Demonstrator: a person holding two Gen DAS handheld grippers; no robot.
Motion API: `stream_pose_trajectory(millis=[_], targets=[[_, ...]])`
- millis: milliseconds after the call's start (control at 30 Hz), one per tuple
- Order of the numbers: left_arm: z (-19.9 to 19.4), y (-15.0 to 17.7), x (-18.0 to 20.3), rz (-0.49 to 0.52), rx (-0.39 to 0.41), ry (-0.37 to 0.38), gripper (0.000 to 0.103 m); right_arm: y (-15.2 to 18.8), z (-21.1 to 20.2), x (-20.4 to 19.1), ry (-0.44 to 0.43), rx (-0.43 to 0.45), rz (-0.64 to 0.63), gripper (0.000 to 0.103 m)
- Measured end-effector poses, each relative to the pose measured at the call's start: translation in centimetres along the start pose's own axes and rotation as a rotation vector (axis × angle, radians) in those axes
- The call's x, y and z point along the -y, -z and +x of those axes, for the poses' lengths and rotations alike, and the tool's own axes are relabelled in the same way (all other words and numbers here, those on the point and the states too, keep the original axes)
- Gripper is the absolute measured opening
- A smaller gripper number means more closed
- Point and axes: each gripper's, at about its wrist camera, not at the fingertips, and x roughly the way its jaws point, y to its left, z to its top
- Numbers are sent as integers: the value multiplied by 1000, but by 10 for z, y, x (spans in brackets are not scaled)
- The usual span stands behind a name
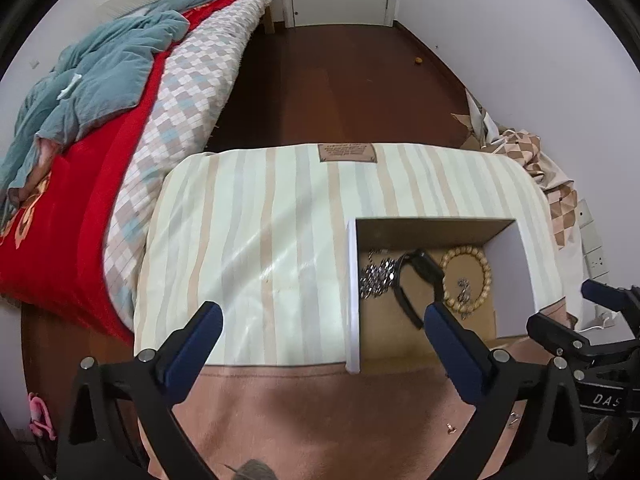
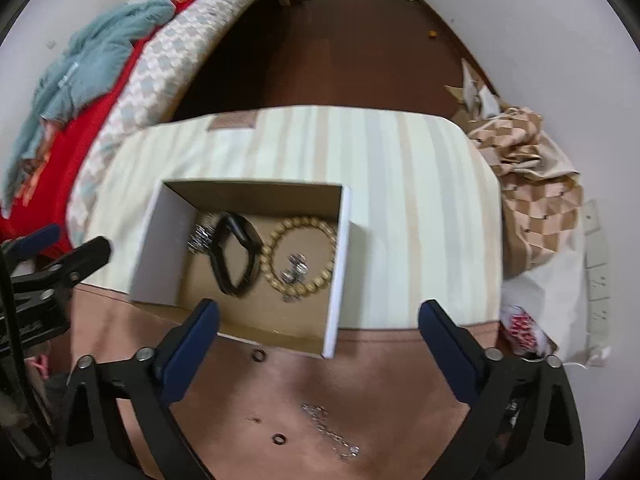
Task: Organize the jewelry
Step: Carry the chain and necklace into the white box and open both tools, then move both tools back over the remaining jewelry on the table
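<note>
Striped cushion [image 2: 400, 184], cardboard box [image 2: 340, 264], rings [image 2: 277, 438], chain [image 2: 332, 432]

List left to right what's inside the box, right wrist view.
silver chain bracelet → black band → wooden bead bracelet, with a small silver piece lying inside its ring.

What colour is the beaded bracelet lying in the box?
Pale tan, wood-like beads. The beaded bracelet in the box shows best in the right wrist view.

In the box [image 2: 248, 196], the band [image 2: 236, 256] lies left of the bead bracelet [image 2: 276, 240], apparently touching.
</note>
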Motion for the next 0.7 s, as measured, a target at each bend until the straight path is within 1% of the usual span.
stream_pose_trajectory(millis=[67,233,400,600,700], targets=[[-2,8,2,10,14,-31,103,5,1,-1,26,8,3,102],[-15,18,0,-3,44,-51,103,18,-7,-6,76,39,21,102],[-37,26,0,-12,94,-77,103,25,-25,-12,85,79,23,102],[-70,41,0,-25,152,-99,103,38,-58,-22,95,139,20,102],[-89,53,0,-31,179,-114,103,48,-77,-27,94,171,17,102]])
